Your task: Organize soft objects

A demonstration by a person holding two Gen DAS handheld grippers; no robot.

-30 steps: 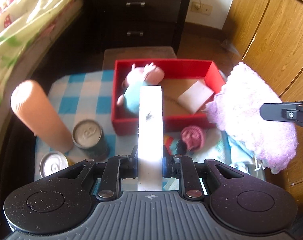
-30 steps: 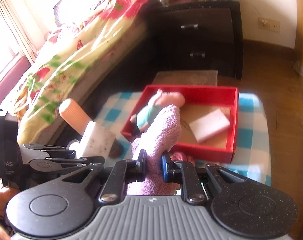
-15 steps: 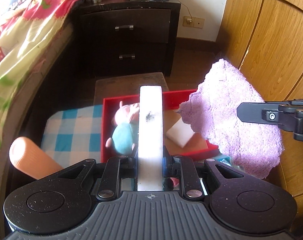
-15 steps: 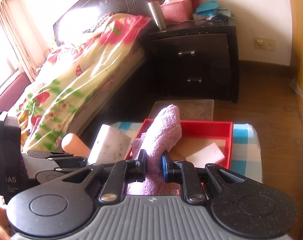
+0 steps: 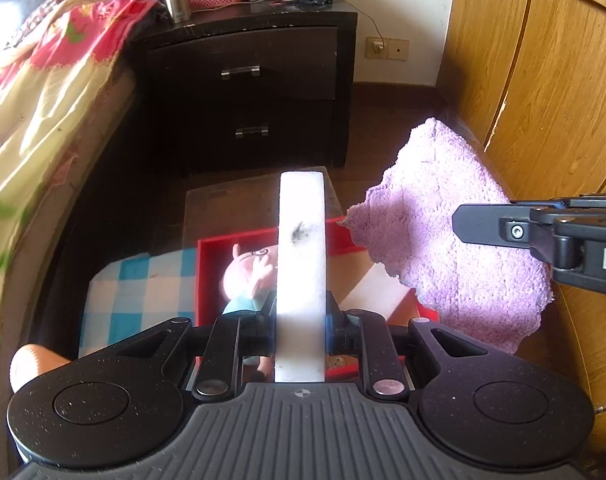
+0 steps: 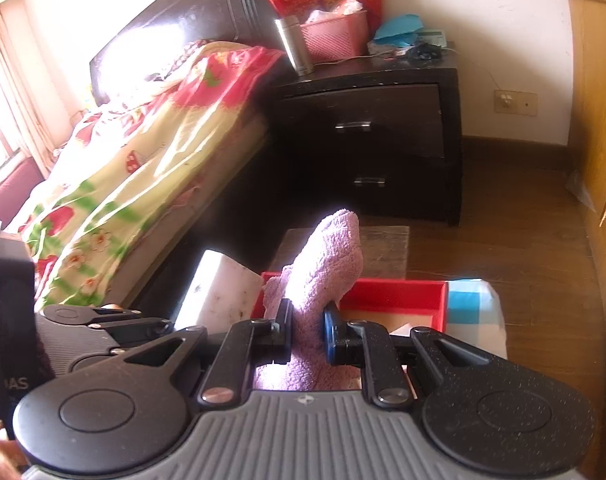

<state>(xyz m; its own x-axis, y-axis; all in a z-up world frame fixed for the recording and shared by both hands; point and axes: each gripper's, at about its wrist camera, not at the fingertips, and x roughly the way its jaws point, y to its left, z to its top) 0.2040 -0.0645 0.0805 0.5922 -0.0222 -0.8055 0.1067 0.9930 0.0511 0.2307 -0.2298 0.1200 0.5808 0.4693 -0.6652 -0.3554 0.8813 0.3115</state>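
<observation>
Both claws have gone up since a second ago, so the red box (image 5: 239,240) and the checked desk (image 5: 139,292) now sit low under them. Left claw (image 5: 301,320) is clamped on the white sponge block (image 5: 301,264) and right claw (image 6: 307,332) is clamped on the purple towel (image 6: 327,264), both held over the box, where a pig toy (image 5: 249,276) lies. To do it well, I think each should come down slowly over a bare spot, though the box floor is mostly hidden.
</observation>
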